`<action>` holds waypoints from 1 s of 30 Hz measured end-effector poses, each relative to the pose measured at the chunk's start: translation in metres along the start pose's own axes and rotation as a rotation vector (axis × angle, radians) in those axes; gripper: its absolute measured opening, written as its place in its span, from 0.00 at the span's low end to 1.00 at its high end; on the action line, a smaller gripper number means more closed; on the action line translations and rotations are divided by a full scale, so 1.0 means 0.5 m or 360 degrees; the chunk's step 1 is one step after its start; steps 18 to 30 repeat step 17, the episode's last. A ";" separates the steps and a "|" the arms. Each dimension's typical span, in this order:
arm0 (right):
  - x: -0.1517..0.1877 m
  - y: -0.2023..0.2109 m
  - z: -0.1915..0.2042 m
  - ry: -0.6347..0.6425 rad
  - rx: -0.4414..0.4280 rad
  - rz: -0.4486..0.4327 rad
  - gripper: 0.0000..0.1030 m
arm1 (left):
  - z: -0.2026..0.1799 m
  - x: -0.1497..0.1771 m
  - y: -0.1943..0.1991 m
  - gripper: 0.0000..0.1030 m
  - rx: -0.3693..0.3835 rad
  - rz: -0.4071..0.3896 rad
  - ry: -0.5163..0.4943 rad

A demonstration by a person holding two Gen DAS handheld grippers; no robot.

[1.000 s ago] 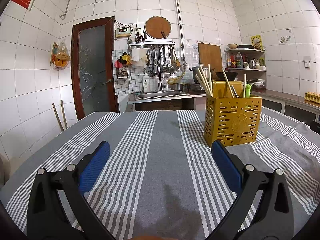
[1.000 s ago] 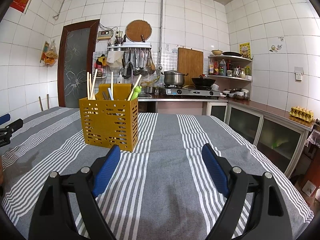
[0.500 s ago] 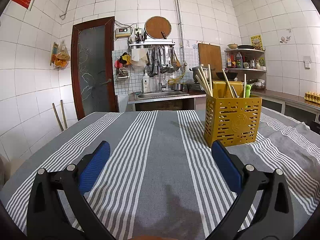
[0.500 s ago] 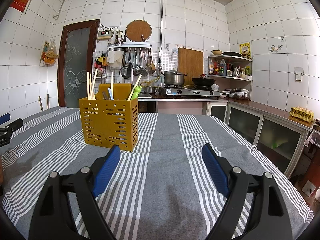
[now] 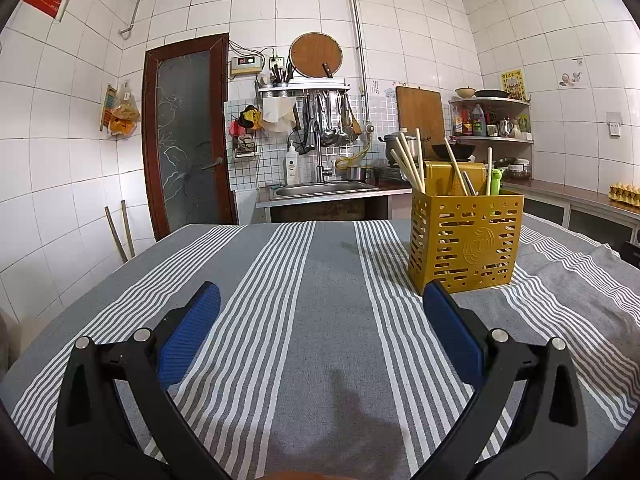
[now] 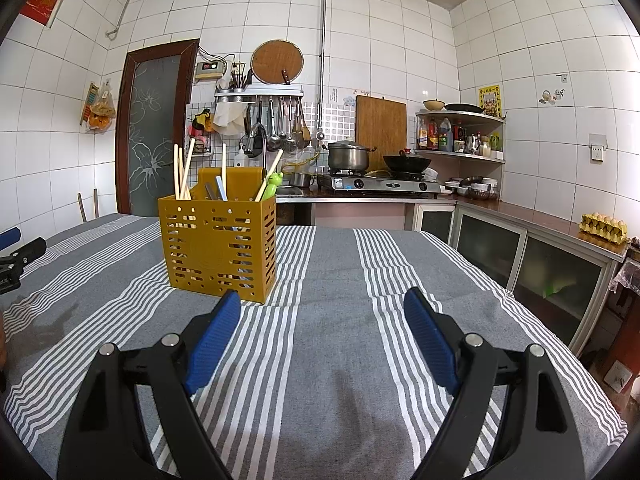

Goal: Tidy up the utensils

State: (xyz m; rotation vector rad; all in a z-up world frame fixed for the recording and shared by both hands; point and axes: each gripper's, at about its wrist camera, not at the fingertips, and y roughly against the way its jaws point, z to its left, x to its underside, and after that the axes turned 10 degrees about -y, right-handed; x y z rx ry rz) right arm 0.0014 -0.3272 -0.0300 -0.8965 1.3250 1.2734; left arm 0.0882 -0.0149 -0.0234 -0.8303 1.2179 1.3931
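Observation:
A yellow slotted utensil holder [image 5: 466, 242] stands upright on the grey striped tablecloth [image 5: 312, 300], ahead and to the right of my left gripper [image 5: 320, 300]. It holds several wooden chopsticks [image 5: 408, 164] and a green-topped utensil [image 5: 496, 180]. In the right wrist view the holder [image 6: 218, 246] stands ahead and to the left of my right gripper [image 6: 322, 306], with chopsticks [image 6: 182, 172] sticking up. Both grippers are open and empty, low over the cloth. The left gripper's tip [image 6: 16, 248] shows at the right view's left edge.
A sink [image 5: 324, 190], hanging ladles and a door [image 5: 188, 140] are behind the table. A stove with a pot [image 6: 348, 156] and wok, a shelf of bottles [image 6: 452, 136] and a counter with an egg tray [image 6: 604, 226] stand to the right.

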 end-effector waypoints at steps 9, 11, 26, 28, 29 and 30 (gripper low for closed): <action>0.000 0.001 -0.001 -0.0001 0.0000 0.0000 0.80 | -0.002 0.000 0.000 0.95 0.0010 0.0002 -0.0004; 0.000 0.002 -0.001 -0.0002 0.0000 0.0000 0.81 | -0.002 0.000 0.000 0.95 0.0010 0.0003 -0.0005; 0.000 0.000 -0.001 -0.0001 0.0000 0.0004 0.82 | -0.001 0.000 -0.001 0.95 0.0011 0.0004 -0.0005; 0.000 0.000 -0.001 -0.0001 0.0000 0.0004 0.82 | -0.001 0.000 -0.001 0.95 0.0011 0.0004 -0.0005; 0.000 0.000 -0.001 -0.0001 0.0000 0.0004 0.82 | -0.001 0.000 -0.001 0.95 0.0011 0.0004 -0.0005; 0.000 0.000 -0.001 -0.0001 0.0000 0.0004 0.82 | -0.001 0.000 -0.001 0.95 0.0011 0.0004 -0.0005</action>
